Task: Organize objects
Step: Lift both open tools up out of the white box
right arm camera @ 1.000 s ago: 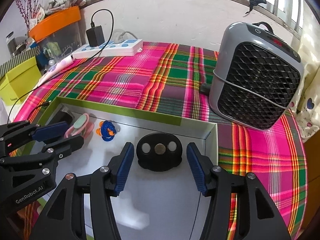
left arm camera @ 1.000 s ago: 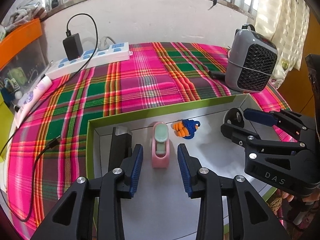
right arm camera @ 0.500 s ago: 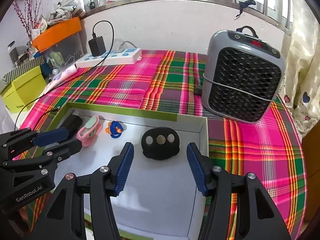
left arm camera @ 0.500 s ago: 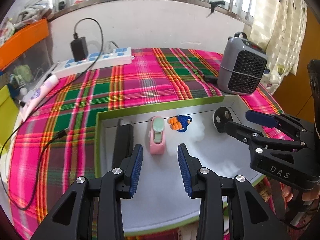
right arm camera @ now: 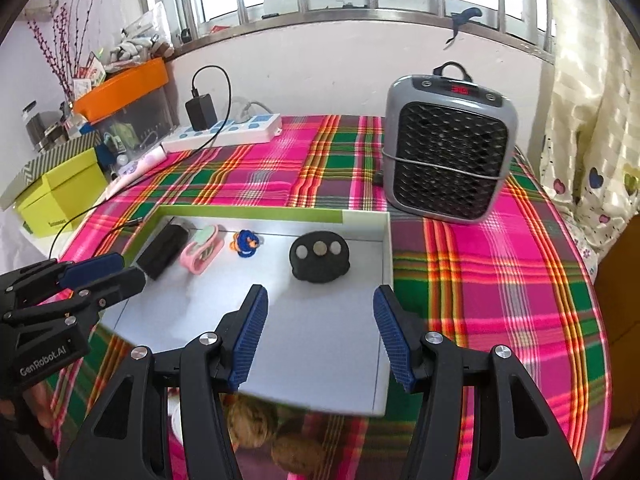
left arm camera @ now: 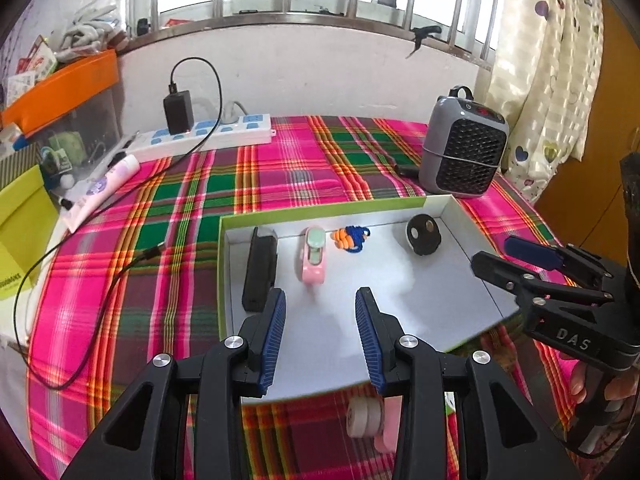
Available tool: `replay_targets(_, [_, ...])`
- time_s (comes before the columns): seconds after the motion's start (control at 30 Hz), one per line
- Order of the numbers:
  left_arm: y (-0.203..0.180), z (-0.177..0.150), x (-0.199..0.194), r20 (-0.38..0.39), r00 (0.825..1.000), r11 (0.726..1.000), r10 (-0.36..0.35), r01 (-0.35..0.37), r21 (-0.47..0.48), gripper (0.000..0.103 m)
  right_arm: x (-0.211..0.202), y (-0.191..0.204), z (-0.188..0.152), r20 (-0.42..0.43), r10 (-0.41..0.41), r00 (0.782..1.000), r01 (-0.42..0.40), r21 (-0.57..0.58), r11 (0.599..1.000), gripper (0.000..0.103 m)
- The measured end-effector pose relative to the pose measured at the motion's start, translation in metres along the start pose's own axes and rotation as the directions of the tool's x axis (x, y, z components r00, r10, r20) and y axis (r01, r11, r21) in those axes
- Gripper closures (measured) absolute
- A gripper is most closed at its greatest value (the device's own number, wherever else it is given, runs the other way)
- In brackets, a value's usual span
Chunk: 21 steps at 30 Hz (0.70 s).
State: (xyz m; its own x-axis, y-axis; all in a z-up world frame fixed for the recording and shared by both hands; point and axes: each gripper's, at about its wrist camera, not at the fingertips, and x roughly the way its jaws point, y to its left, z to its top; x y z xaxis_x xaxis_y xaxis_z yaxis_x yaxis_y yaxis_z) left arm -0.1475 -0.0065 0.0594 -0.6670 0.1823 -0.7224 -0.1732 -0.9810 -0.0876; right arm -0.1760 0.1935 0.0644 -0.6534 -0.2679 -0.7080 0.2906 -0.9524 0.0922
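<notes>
A shallow box with a green rim (left arm camera: 320, 210) (right arm camera: 248, 213) lies on the plaid cloth. Along its far side lie a black bar (left arm camera: 258, 270) (right arm camera: 162, 250), a pink and green item (left arm camera: 314, 256) (right arm camera: 202, 248), a small orange and blue item (left arm camera: 352, 236) (right arm camera: 246, 242) and a black rounded piece with three discs (left arm camera: 423, 234) (right arm camera: 320, 256). My left gripper (left arm camera: 320, 312) (right arm camera: 130, 270) hangs open over the box's near left part, nothing between its pads. Over the near right part my right gripper (right arm camera: 320, 300) (left arm camera: 494, 250) stands open wider and holds nothing.
A grey heater (left arm camera: 464, 152) (right arm camera: 450, 152) stands behind the box at the right. A power strip with a charger (left arm camera: 208, 136), a cable (left arm camera: 132, 264) and a tube (left arm camera: 100, 188) lie left. A pink wheeled item (left arm camera: 368, 416) and walnuts (right arm camera: 252, 420) sit at the box's near edge.
Both grippers have drawn back and upward from the box, so its objects look smaller and its near edge has come into view. Neither gripper's opening has changed.
</notes>
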Motion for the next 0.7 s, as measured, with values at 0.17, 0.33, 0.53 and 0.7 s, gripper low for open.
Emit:
replay_targets(0.17, [0.003, -0.012, -0.013, 0.006, 1.000, 0.999, -0.027, 0.027, -0.032, 0.069, -0.015, -0.003, -0.014, 0.010, 0.002, 1.000, -0.002, 0.008, 1.000, 0.047])
replay_targets(0.33, [0.006, -0.023, -0.025, 0.020, 0.999, 0.998, -0.031, 0.032, -0.057, 0.069, -0.024, -0.006, -0.031, 0.007, -0.004, 1.000, 0.004, 0.016, 1.000, 0.047])
replay_targets(0.53, [0.010, -0.039, -0.025, -0.008, 1.000, 0.998, -0.027, 0.027, -0.060, 0.069, -0.030, -0.011, -0.045, 0.001, -0.005, 1.000, 0.005, 0.034, 0.999, 0.047])
replay_targets(0.7, [0.013, -0.049, -0.024, -0.023, 0.999, 0.996, -0.040, 0.039, -0.077, 0.069, -0.032, -0.011, -0.054, -0.008, -0.004, 1.000, 0.004, 0.028, 1.000, 0.047])
